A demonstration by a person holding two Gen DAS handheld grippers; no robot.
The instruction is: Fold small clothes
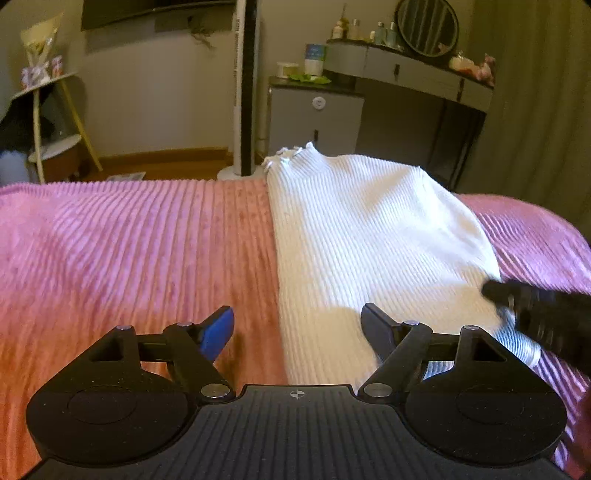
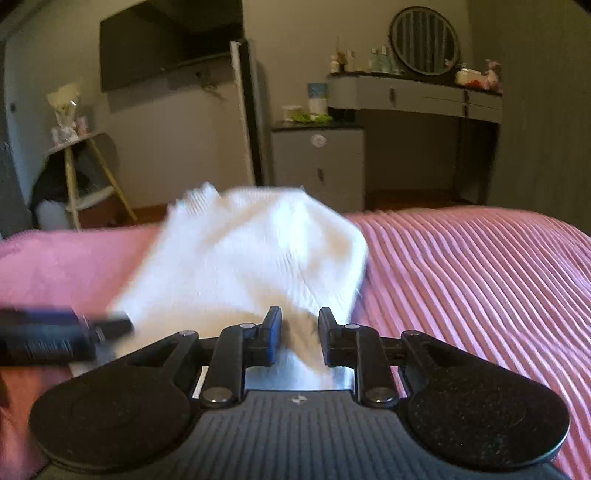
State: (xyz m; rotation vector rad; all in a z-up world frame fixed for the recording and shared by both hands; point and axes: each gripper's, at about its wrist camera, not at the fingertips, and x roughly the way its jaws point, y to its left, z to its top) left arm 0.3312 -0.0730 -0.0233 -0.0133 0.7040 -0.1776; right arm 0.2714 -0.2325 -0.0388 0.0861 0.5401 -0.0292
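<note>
Lying lengthwise on a pink ribbed plush bedspread (image 1: pixel 129 240) is a white ribbed knit garment (image 1: pixel 362 236); the left gripper (image 1: pixel 297 326) hovers at the garment's near left edge, jaws spread wide and empty; the right gripper (image 2: pixel 296 332) sits at its near right corner, jaws narrow, white cloth bunched between them, though actual pinching cannot be told.

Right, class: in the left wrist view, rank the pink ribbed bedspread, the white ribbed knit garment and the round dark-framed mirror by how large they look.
1. Pink ribbed bedspread
2. White ribbed knit garment
3. Round dark-framed mirror: it stands far back, so its true size is unsure.
</note>
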